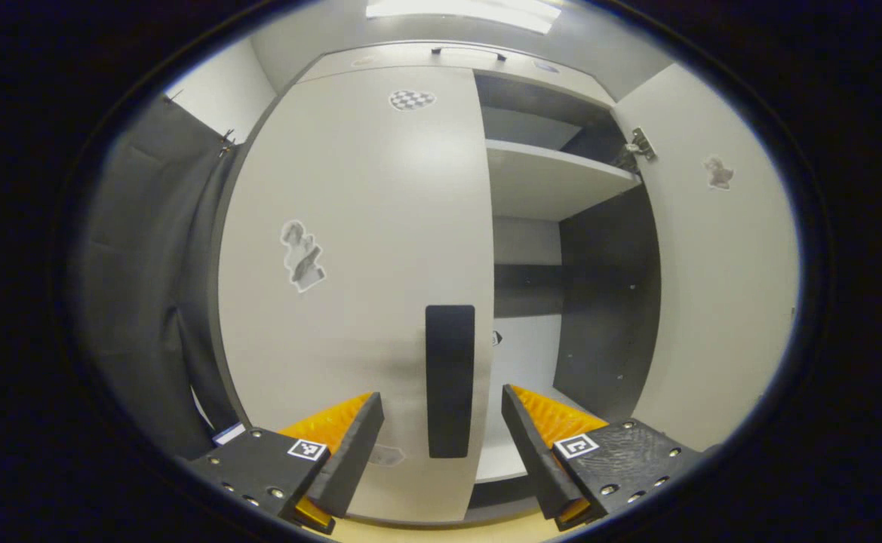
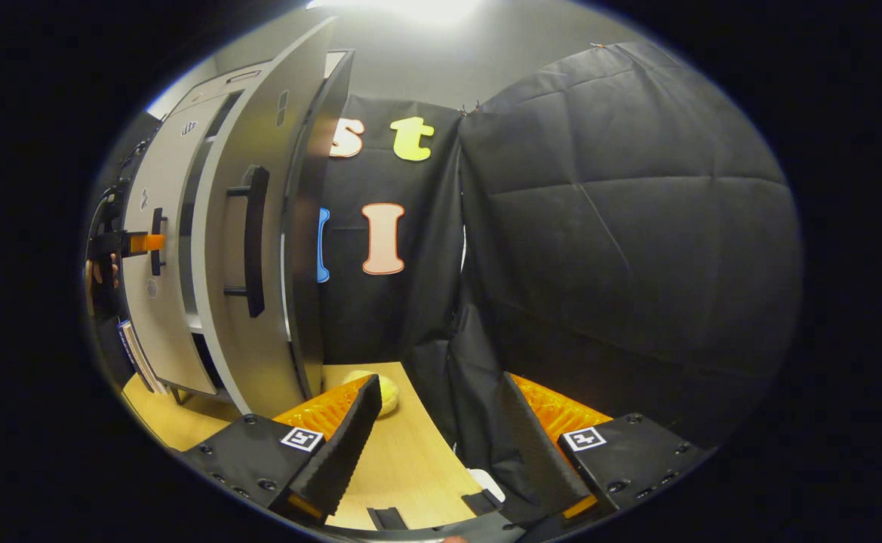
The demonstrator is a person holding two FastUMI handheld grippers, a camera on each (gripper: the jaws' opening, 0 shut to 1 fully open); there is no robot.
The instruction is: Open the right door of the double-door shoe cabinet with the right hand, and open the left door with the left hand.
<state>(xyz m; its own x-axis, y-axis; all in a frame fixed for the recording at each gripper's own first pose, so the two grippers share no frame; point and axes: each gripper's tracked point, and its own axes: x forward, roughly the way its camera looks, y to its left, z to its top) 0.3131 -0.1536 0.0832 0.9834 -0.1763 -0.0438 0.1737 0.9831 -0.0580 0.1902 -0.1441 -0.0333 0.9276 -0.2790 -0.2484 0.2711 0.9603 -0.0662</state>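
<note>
Black, flat and upright, the bar handle (image 1: pixel 450 381) of the closed pale grey left door (image 1: pixel 358 249) stands straight ahead of the left hand-held gripper (image 1: pixel 442 411), between its spread fingers, neither visibly pressing on it. Beyond its right finger the cabinet interior with a pale shelf (image 1: pixel 554 181) lies exposed. The right hand-held gripper (image 2: pixel 441 411) hangs open and empty over the wooden floor (image 2: pixel 403 452); the swung-out grey right door (image 2: pixel 259 249) with its black handle (image 2: pixel 254 241) stands off to its left.
</note>
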